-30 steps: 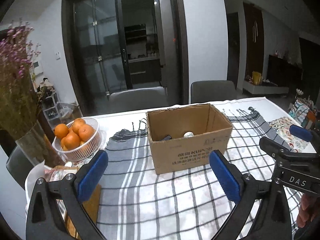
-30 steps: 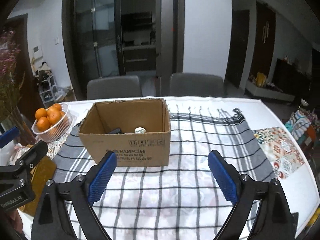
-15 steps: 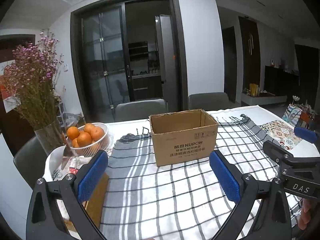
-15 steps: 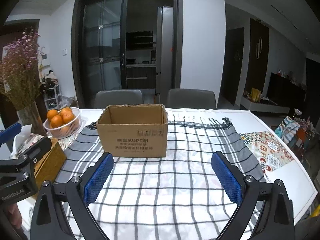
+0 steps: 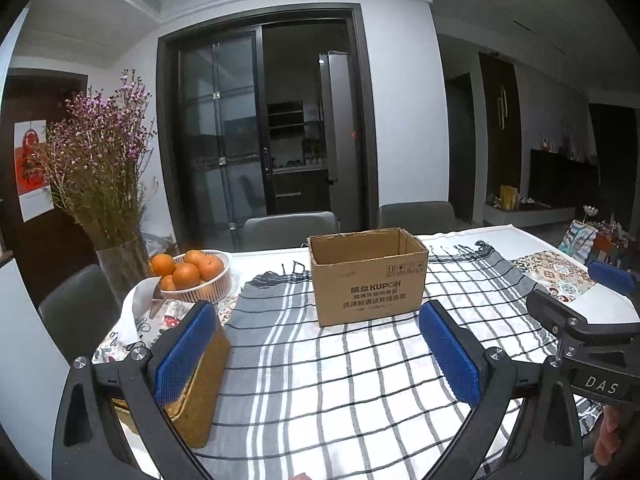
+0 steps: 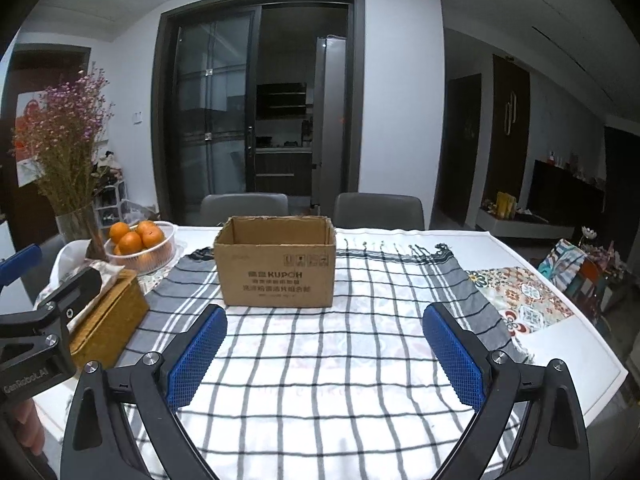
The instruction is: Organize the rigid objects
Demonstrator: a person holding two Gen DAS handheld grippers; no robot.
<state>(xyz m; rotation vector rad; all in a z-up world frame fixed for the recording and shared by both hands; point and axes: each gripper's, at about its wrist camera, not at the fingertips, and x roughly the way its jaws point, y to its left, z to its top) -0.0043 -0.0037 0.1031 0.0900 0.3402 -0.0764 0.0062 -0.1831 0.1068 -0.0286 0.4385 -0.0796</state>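
Note:
An open brown cardboard box (image 5: 368, 276) (image 6: 276, 264) stands on the checked cloth (image 5: 340, 368) (image 6: 328, 360) at the far middle of the table. From this low angle its contents are hidden. My left gripper (image 5: 318, 354) is open and empty, well back from the box. My right gripper (image 6: 326, 354) is open and empty too, also well short of the box. The right gripper shows at the right edge of the left wrist view (image 5: 588, 324); the left gripper shows at the left edge of the right wrist view (image 6: 48, 320).
A white bowl of oranges (image 5: 192, 274) (image 6: 140, 242) and a vase of purple flowers (image 5: 108, 200) (image 6: 72, 184) stand far left. A brown tissue box (image 5: 200, 392) (image 6: 108, 316) sits near left. Grey chairs (image 6: 312, 208) stand behind the table. A patterned mat (image 6: 520, 296) lies right.
Both grippers have pulled back and dropped lower. The box now looks smaller and farther, and the things inside it are no longer visible. Both stay open.

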